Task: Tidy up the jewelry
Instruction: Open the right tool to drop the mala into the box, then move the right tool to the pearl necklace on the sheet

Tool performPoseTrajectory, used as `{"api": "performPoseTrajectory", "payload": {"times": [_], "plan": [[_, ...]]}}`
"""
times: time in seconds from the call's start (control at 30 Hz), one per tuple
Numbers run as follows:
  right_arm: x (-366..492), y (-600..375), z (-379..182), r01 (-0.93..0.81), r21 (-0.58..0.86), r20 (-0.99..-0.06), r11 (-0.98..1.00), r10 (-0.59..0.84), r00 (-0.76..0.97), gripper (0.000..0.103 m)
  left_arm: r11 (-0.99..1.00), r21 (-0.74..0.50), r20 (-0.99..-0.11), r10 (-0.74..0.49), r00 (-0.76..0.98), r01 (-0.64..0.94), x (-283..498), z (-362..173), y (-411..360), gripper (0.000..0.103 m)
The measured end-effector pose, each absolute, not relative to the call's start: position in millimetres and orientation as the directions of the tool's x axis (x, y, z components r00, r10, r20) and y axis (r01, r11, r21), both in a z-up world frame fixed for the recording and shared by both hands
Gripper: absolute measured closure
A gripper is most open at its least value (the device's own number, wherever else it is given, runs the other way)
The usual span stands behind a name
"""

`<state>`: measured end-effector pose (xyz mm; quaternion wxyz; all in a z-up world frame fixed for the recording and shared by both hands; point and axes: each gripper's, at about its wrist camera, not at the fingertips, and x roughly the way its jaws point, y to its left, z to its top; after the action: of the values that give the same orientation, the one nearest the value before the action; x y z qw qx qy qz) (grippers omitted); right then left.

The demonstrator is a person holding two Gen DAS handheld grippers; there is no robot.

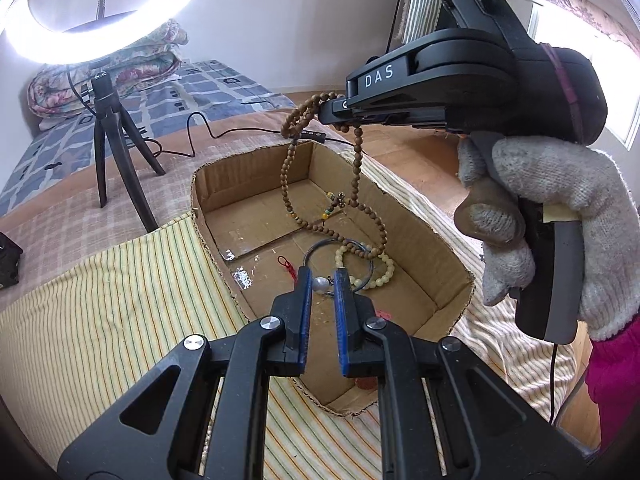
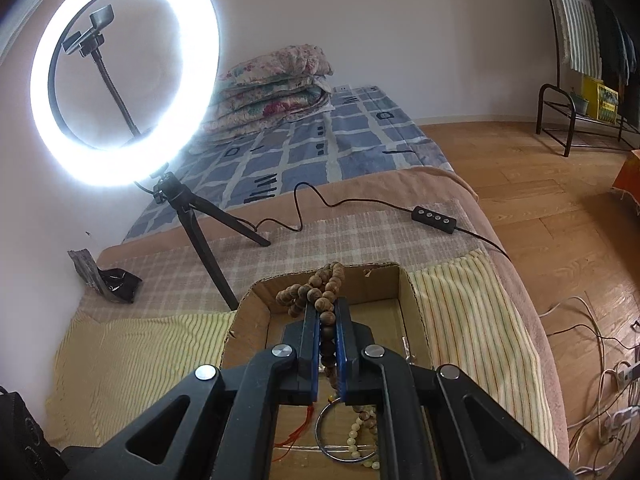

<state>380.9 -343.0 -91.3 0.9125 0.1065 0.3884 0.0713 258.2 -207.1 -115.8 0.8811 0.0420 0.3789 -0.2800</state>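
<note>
Bedroom setup, stuff laid out on a bed point(image 1: 120, 264) with a striped cloth. From my left gripper point(image 1: 323, 280): jaws spread over the cardboard box point(image 1: 256, 184), a pearl-ish bead showing in the gap. Ahead and above, my right gripper point(image 1: 334, 109) dangles the wooden bead strand point(image 1: 356, 176) into the box. It looks light, floppy, tangle-prone.

Right view: right gripper point(image 2: 327, 308) jaws pinch a bunched bit of strand point(image 2: 326, 280); bunches are the spot to grab. Its hanging tail is hidden beneath the jaws.
</note>
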Motion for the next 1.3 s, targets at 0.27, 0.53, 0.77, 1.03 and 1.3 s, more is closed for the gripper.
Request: {"api": "performPoseTrajectory", "payload": {"times": [0.27,0.53,0.77,1.03,1.3], "plan": [[380.5,-342.7,-94.3,-0.049,0.256,-0.698,0.965,0.220,0.681,0.074,0.837,-0.157,-0.695,-0.471,0.544,0.524,259.0,-115.9,-205.4,0.094],[375.1,-341.7,-86.6,-0.017,0.224,-0.682,0.974,0.170,0.712,0.019,0.850,-0.156,-0.680,-0.462,0.569,0.503,252.2,-111.3,-199.7,0.035],[366.4,-346.4,-76.1,0.024,0.205,-0.673,0.978,0.123,0.730,0.007,0.851,-0.161,-0.689,-0.459,0.560,0.499,247.3,-111.4,-193.9,0.035],[350.8,-333.4,-60.1,0.008,0.117,-0.672,0.993,0.073,0.737,0.003,0.852,-0.158,-0.674,-0.462,0.576,0.499,234.3,-98.3,-183.4,0.035],[321.5,-329.4,-39.5,-0.011,0.112,-0.648,0.994,0.082,0.757,0.003,0.857,-0.145,-0.658,-0.457,0.599,0.494,218.2,-84.2,-161.0,0.035]]}}
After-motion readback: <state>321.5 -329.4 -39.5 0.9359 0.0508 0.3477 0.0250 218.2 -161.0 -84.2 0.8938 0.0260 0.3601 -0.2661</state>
